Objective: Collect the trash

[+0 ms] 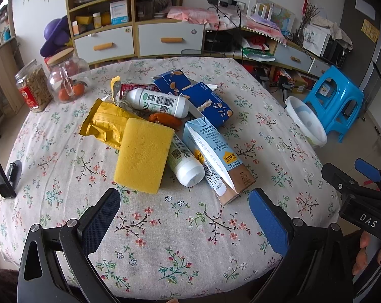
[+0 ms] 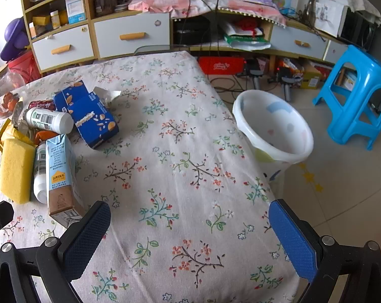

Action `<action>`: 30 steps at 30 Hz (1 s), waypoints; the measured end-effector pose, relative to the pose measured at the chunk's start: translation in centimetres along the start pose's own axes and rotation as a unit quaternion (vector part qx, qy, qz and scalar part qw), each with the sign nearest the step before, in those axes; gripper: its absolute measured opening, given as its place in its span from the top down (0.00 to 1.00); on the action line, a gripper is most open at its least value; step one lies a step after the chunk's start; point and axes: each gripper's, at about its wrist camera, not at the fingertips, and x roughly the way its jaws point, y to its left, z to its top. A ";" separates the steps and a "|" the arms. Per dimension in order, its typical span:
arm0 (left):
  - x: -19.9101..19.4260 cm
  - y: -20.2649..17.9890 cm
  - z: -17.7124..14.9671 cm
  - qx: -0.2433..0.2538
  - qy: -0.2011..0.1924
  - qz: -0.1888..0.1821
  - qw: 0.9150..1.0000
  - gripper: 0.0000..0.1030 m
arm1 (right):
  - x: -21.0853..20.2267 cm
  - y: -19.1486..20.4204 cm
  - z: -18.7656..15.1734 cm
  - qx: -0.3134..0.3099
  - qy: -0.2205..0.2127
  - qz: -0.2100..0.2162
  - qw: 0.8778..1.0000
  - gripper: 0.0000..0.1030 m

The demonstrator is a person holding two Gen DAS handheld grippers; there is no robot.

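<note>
A trash pile lies mid-table: a yellow sponge [image 1: 143,155], a yellow wrapper [image 1: 102,123], two white bottles [image 1: 157,101] [image 1: 186,162], a light-blue milk carton [image 1: 215,156], blue boxes [image 1: 205,101], a red can [image 1: 137,88] and an orange wrapper [image 1: 165,119]. The pile also shows at the left of the right wrist view, with the carton [image 2: 59,174] nearest. My left gripper [image 1: 185,204] is open and empty, just short of the sponge and carton. My right gripper [image 2: 190,217] is open and empty over bare tablecloth. A white trash bin [image 2: 273,128] stands on the floor beside the table's right edge.
Two glass jars [image 1: 66,75] [image 1: 33,88] stand at the table's far left. A blue plastic stool [image 2: 359,96] is on the floor beyond the bin. Cabinets and shelves [image 1: 140,38] line the back wall. The floral tablecloth [image 2: 177,151] covers the table.
</note>
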 end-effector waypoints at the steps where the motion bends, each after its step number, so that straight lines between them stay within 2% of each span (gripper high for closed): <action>1: 0.0 0.0 0.0 0.000 0.000 0.000 1.000 0.00 | 0.0 0.0 0.0 0.000 0.000 0.000 1.000 0.00; 30: 0.0 0.1 -0.4 -0.004 0.003 -0.001 1.000 0.00 | 0.4 -0.3 -0.4 0.003 0.005 -0.001 1.000 0.00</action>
